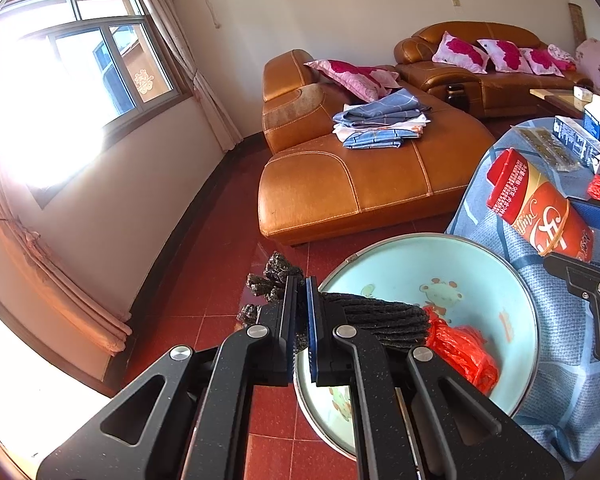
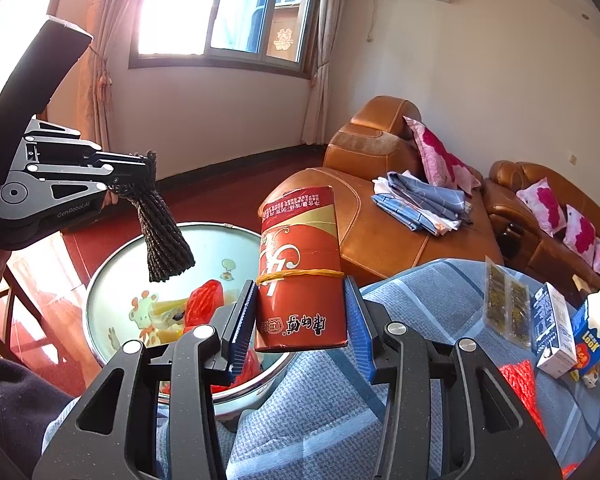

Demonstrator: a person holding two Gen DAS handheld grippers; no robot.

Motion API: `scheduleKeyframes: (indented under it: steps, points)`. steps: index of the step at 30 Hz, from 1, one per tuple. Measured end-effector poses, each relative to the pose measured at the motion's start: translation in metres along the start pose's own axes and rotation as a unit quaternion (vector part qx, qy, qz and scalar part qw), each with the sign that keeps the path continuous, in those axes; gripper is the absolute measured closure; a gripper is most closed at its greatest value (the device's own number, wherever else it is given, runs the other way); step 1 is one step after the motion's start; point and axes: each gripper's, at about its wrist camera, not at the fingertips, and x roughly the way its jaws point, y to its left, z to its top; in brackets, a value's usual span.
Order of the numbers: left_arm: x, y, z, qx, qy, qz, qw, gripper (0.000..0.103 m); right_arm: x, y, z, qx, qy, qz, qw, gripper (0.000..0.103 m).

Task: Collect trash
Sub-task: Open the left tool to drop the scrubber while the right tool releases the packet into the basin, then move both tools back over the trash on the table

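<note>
The left tool (image 1: 300,320) is pinched nearly flat on a dark foam net sleeve (image 2: 165,236), gripping it by its upper end so the rest hangs free above the basin (image 1: 516,280); that hold looks chosen so that letting go drops the sleeve straight in. The right tool (image 2: 300,320) has its jaws spread about as wide as the red paper cup (image 2: 300,272) that stands between them; the left pad looks to touch the cup near the yellow rubber band, but a small gap shows on the right, so I cannot tell whether the cup is truly gripped or only bracketed. The cup appears tilted over the bench edge nearest the basin, which suits tipping it in as the next piece of trash. The basin, pale blue with cartoon animals, sits just off that edge of the bench (image 2: 320,420), lower than its blue checked cloth, and already holds a crumpled red plastic bag (image 1: 464,348) and some yellowish scraps, so it serves as the collecting bin. Further along the bench, toward its far right side, lie two clear packets (image 2: 506,304), a white and blue carton (image 2: 552,332) and a red mesh piece (image 2: 520,384), apart from the cup and seemingly yet to be gathered. Beyond the bench stands an orange leather sofa (image 1: 340,184) with folded cloths and pink pillows.
</note>
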Motion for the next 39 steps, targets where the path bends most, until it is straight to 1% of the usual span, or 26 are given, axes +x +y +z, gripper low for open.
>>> scheduleKeyframes:
  steps: [6, 7, 8, 9, 10, 12, 13, 15, 18, 20, 24, 27, 28, 29, 31, 35, 36, 39]
  points:
    - [0.001, -0.001, -0.002, 0.0, 0.003, -0.003, 1.0, 0.098, 0.0, 0.001, 0.0, -0.003, 0.001, 0.006, 1.0, 0.06]
    - [0.001, -0.002, -0.002, -0.001, 0.005, -0.005, 1.0, 0.094, 0.0, 0.001, 0.0, -0.007, -0.001, 0.012, 1.0, 0.06]
    - [0.001, -0.002, -0.002, -0.002, 0.005, -0.006, 1.0, 0.093, -0.001, 0.002, 0.0, -0.01, -0.003, 0.016, 1.0, 0.058]
    - [0.002, -0.002, -0.002, 0.0, 0.007, -0.006, 1.0, 0.088, -0.002, 0.003, 0.0, -0.011, -0.005, 0.016, 1.0, 0.044]
    - [0.002, -0.003, -0.002, 0.001, 0.007, -0.007, 0.9999, 0.079, -0.003, 0.002, 0.0, -0.011, -0.008, 0.017, 1.0, 0.033]
    - [0.002, -0.003, -0.002, -0.001, 0.005, -0.006, 1.0, 0.068, -0.005, 0.001, 0.0, -0.007, -0.014, 0.018, 1.0, 0.033]
    - [0.001, -0.002, -0.002, -0.002, 0.003, -0.006, 1.0, 0.065, -0.005, 0.0, 0.0, -0.005, -0.015, 0.018, 1.0, 0.033]
    - [0.0, -0.003, -0.002, -0.001, 0.001, -0.006, 1.0, 0.065, -0.006, -0.001, -0.001, -0.001, -0.017, 0.017, 1.0, 0.033]
    - [-0.001, -0.002, -0.001, -0.003, -0.002, -0.005, 1.0, 0.058, -0.007, -0.001, 0.0, 0.0, -0.021, 0.016, 1.0, 0.033]
    - [-0.001, -0.002, -0.001, -0.004, -0.003, -0.005, 1.0, 0.057, -0.008, 0.0, 0.0, -0.002, -0.025, 0.015, 1.0, 0.033]
    - [-0.005, -0.002, 0.001, -0.007, -0.012, -0.005, 0.9999, 0.049, -0.011, -0.003, -0.002, 0.008, -0.032, 0.011, 0.999, 0.033]
    - [-0.006, -0.004, 0.001, -0.006, -0.013, -0.007, 0.9999, 0.048, -0.014, -0.007, -0.003, 0.018, -0.037, 0.006, 0.999, 0.033]
    - [-0.007, -0.005, 0.001, -0.006, -0.014, -0.009, 0.9998, 0.046, -0.016, -0.008, -0.003, 0.02, -0.038, 0.003, 0.999, 0.033]
    - [-0.007, -0.005, 0.001, -0.006, -0.015, -0.011, 0.9998, 0.043, -0.017, -0.008, -0.003, 0.022, -0.039, -0.006, 0.999, 0.033]
    - [-0.01, -0.007, 0.001, -0.009, -0.021, -0.016, 0.9996, 0.029, -0.019, -0.01, -0.004, 0.025, -0.034, -0.031, 0.999, 0.033]
    - [-0.013, -0.025, 0.003, 0.0, -0.03, -0.04, 0.9987, 0.026, -0.034, -0.027, -0.013, 0.058, -0.017, -0.082, 0.995, 0.033]
    - [-0.013, -0.034, 0.004, 0.004, -0.03, -0.054, 0.9981, 0.026, -0.039, -0.034, -0.018, 0.069, -0.012, -0.096, 0.993, 0.033]
    - [-0.016, -0.059, 0.006, 0.016, -0.035, -0.083, 0.9958, 0.025, -0.064, -0.061, -0.04, 0.109, 0.016, -0.145, 0.983, 0.033]
